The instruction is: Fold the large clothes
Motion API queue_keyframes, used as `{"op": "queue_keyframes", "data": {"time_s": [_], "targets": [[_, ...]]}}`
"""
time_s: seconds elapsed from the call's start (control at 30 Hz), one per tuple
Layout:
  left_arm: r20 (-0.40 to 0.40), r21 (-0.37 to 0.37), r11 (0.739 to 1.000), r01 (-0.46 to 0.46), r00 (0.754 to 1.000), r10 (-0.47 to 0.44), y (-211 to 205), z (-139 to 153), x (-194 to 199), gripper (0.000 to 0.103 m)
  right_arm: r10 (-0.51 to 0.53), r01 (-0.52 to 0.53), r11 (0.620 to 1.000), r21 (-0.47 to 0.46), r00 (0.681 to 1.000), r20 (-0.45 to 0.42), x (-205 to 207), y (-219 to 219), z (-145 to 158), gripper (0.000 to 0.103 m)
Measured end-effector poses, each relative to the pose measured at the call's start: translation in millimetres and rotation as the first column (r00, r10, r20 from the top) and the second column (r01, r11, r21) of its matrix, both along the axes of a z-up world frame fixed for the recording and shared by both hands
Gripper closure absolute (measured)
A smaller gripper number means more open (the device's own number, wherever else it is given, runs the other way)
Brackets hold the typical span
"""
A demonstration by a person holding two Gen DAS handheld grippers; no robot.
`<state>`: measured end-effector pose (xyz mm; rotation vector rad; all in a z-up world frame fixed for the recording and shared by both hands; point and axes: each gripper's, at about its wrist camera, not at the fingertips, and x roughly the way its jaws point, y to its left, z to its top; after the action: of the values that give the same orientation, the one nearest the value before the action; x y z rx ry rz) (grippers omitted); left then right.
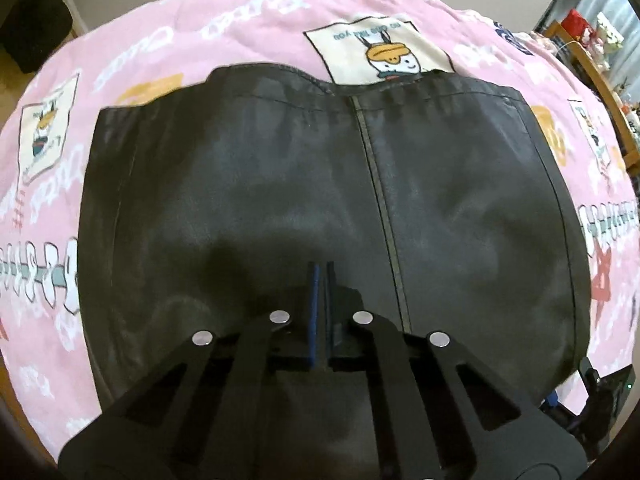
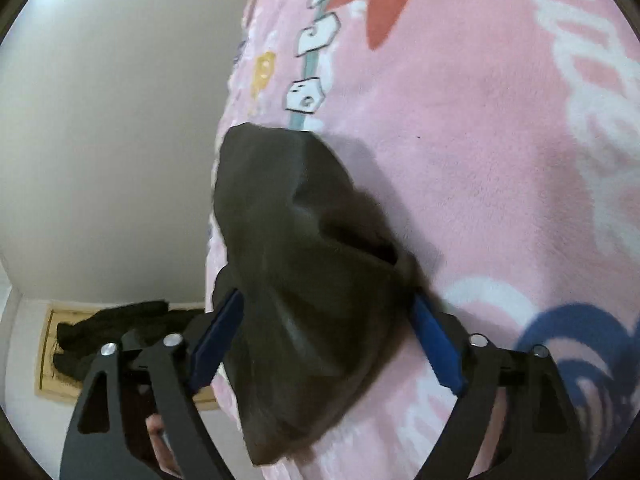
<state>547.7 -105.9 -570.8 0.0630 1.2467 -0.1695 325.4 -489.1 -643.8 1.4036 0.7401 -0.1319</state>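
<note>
A large black garment (image 1: 260, 184) with a faint sheen and a centre seam lies spread flat on a pink cartoon-print blanket (image 1: 168, 40). My left gripper (image 1: 321, 276) points steeply down over the garment's near middle, its blue pads (image 1: 313, 320) pressed together; I cannot tell whether any cloth is pinched. In the right wrist view a bunched corner of the black garment (image 2: 304, 264) hangs over the edge of the blanket (image 2: 480, 160). My right gripper (image 2: 326, 294) stands wide open around this bunch, and its blue pads (image 2: 218, 340) are not squeezing the cloth.
A wooden shelf (image 1: 600, 64) with small items stands at the far right. Beside the bed, dark clothes (image 2: 112, 320) lie on a mat on the pale floor. A hand (image 2: 160, 432) shows behind the right gripper. A black device with a green light (image 1: 608, 388) sits at the lower right.
</note>
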Motion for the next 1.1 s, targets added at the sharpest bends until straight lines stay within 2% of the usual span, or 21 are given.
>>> {"op": "queue_keyframes", "data": {"time_s": [0.1,0.2,0.27,0.33,0.4,0.47,0.53,0.6,0.67,0.8,0.93,1.0,1.1], "targets": [[-0.005,0.033,0.999,-0.036,0.999,0.036,-2.4,-3.1,10.1,0.102,-0.040,0.040,0.999,0.026,0.999,0.005,4.8,-3.9,-10.2,0.018],[-0.015,-0.017,0.995,-0.101,0.995,0.101,3.4,-5.3,19.0,0.102,-0.058,0.058,0.998,0.039,0.998,-0.009,6.0,-10.8,-15.1,0.015],[0.032,0.009,0.989,-0.145,0.989,0.144,6.9,-6.9,19.1,0.102,-0.056,0.056,0.998,0.030,0.998,-0.014,7.8,-12.6,-14.5,0.015],[0.070,0.029,0.989,-0.145,0.987,0.143,8.3,-10.4,14.7,0.102,-0.055,0.054,0.998,0.034,0.998,0.017,2.9,-11.3,-8.5,0.015],[0.035,0.045,0.989,-0.142,0.989,0.141,8.0,-15.2,9.0,0.102,-0.046,0.045,0.999,0.019,0.998,0.036,2.6,-4.7,-1.2,0.015],[-0.037,-0.033,0.988,-0.153,0.988,0.152,10.0,-21.1,2.3,0.102,-0.039,0.039,0.999,-0.009,0.999,0.033,4.8,1.6,2.1,0.015],[-0.074,-0.063,0.990,-0.122,0.990,0.117,3.9,-28.6,-1.6,0.102,-0.012,0.013,0.999,-0.033,1.000,0.017,18.7,4.8,-7.3,0.015],[-0.077,-0.017,0.995,-0.101,0.992,0.099,-2.9,-40.2,-1.3,0.102,0.025,-0.026,0.996,-0.080,1.000,-0.018,27.6,6.6,-11.5,0.022],[-0.098,-0.020,0.993,-0.116,0.989,0.114,-2.0,-50.8,2.7,0.102,0.053,-0.054,0.991,-0.118,0.998,-0.018,32.4,8.6,-8.7,0.024],[-0.097,-0.003,0.993,-0.120,0.988,0.119,-3.2,-59.8,9.2,0.103,0.070,-0.073,0.986,-0.150,0.997,-0.025,28.5,8.8,-8.6,0.048],[-0.076,0.027,0.994,-0.102,0.992,0.103,-9.3,-67.8,12.3,0.103,0.111,-0.116,0.963,-0.244,0.993,-0.032,31.4,14.6,7.7,0.059],[-0.063,0.006,0.995,-0.098,0.993,0.098,-6.4,-60.1,6.4,0.103,0.139,-0.141,0.943,-0.302,0.990,-0.029,34.6,18.5,18.1,0.069],[-0.081,-0.128,0.984,-0.123,0.990,0.113,11.3,-40.1,-18.6,0.103,0.180,-0.176,0.918,-0.356,0.983,-0.024,38.6,23.0,29.3,0.075]]}}
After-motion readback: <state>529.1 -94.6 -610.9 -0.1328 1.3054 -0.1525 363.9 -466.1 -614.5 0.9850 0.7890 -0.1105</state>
